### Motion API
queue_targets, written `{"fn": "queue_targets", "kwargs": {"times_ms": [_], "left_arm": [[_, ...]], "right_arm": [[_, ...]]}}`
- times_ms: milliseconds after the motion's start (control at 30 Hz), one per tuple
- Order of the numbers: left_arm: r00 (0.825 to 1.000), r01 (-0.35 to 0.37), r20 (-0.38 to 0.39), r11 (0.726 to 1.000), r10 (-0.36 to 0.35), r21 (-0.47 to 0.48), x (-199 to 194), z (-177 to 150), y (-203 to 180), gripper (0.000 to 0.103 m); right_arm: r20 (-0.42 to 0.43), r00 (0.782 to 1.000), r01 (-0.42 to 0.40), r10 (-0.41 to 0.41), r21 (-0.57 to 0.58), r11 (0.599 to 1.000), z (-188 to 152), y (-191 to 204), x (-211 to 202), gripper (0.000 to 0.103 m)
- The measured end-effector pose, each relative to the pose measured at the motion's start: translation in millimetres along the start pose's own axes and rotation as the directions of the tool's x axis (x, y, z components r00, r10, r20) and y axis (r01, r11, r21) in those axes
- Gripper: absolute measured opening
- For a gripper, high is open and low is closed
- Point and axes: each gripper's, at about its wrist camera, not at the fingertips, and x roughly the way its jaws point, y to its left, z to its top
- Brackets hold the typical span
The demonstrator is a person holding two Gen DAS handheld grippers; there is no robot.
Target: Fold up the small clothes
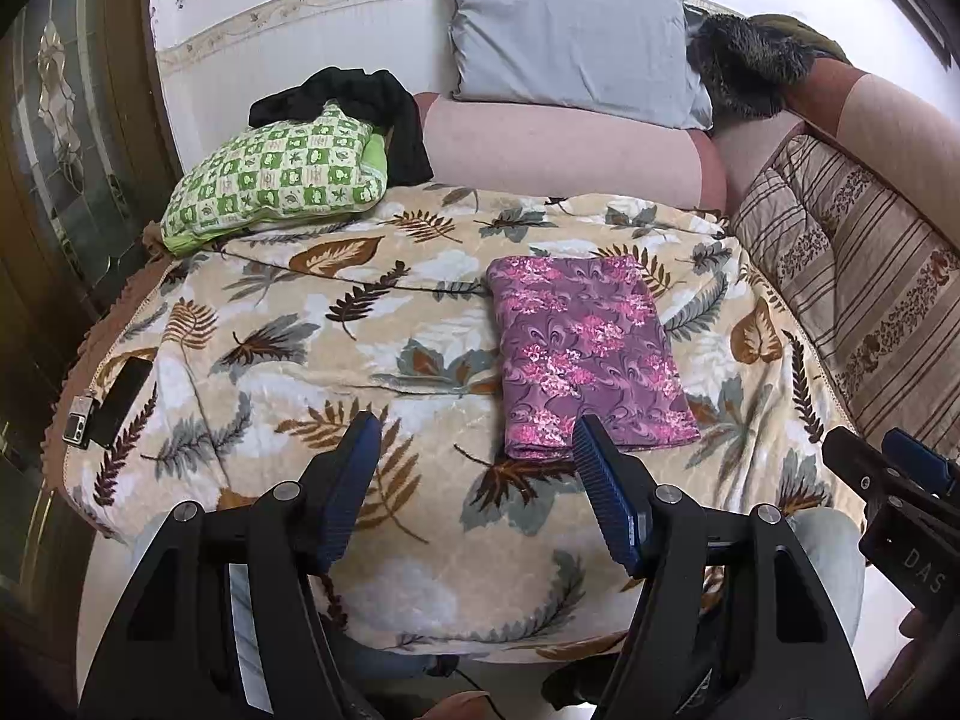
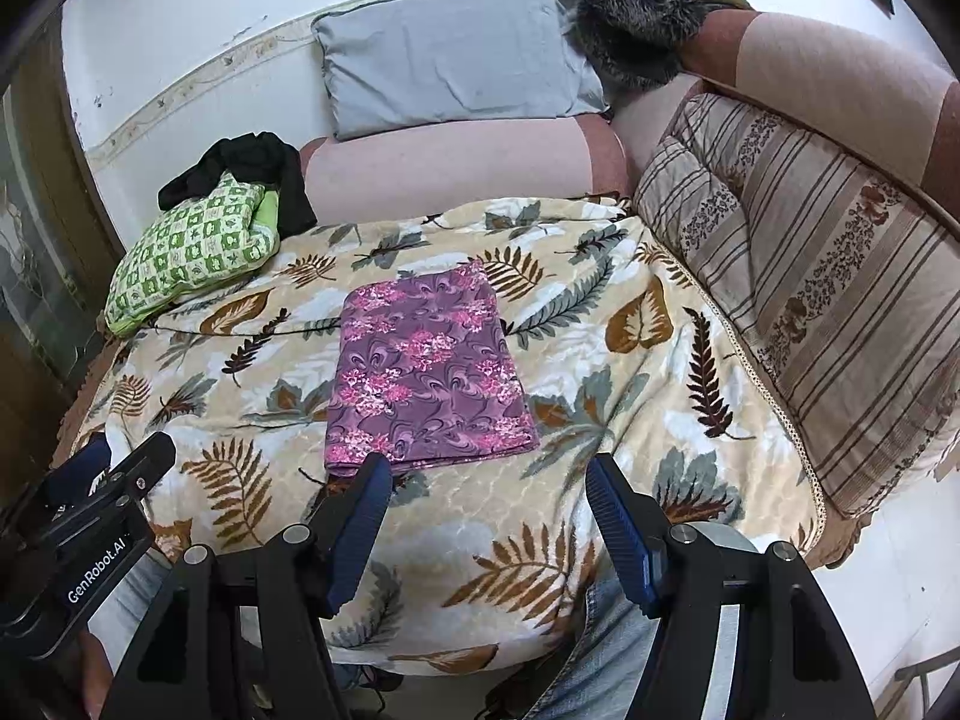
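Left wrist view is showing the purple floral cloth [image 1: 585,354] lying folded into a flat rectangle on the leaf-print blanket [image 1: 312,360] that is covering the bed. Its long axis is running away from the camera, with the short near edge facing both grippers. The left gripper [image 1: 477,438] is standing wide open and holding nothing; the cloth is lying ahead of it and to its right, its near left corner appearing just above the right fingertip. The right gripper [image 2: 489,474] is likewise wide open and empty; from its own view the cloth [image 2: 426,366] is lying ahead and slightly left, the near edge appearing just beyond the left fingertip. Neither gripper is touching the fabric. Judgement: the cloth is sitting between the 2 grippers, so each is about equally near, the left suited to the near left corner and the right to the near right corner. A green checked bundle [image 1: 270,180] with a black garment [image 1: 372,102] over it is resting well apart, at the far left.
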Motion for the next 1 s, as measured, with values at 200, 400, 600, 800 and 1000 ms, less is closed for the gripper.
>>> {"fn": "queue_targets", "kwargs": {"times_ms": [200,400,600,800,1000], "left_arm": [[1.0,0.002,0.001,1.0,-0.002,0.004,0.6,0.1,1.4,0.067],[1.0,0.001,0.0,1.0,-0.001,0.003,0.4,0.3,0.9,0.067],[1.0,0.004,-0.003,1.0,-0.004,0.003,1.5,1.4,1.3,0.067],[1.0,0.005,-0.009,1.0,-0.005,0.006,3.8,-4.0,3.4,0.067],[1.0,0.006,-0.009,1.0,-0.006,0.004,4.0,-2.9,2.6,0.067]], "right_arm": [[-0.003,1.0,-0.002,0.002,-0.006,1.0,2.0,-2.6,1.2,0.065],[-0.001,1.0,-0.004,0.004,-0.013,1.0,3.3,-3.4,1.7,0.065],[0.0,1.0,-0.002,0.002,-0.023,1.0,6.1,-2.8,3.2,0.065],[-0.002,1.0,-0.005,0.005,-0.02,1.0,7.7,-3.9,5.6,0.065],[0.001,1.0,-0.008,0.008,-0.022,1.0,6.2,-3.7,5.7,0.065]]}}
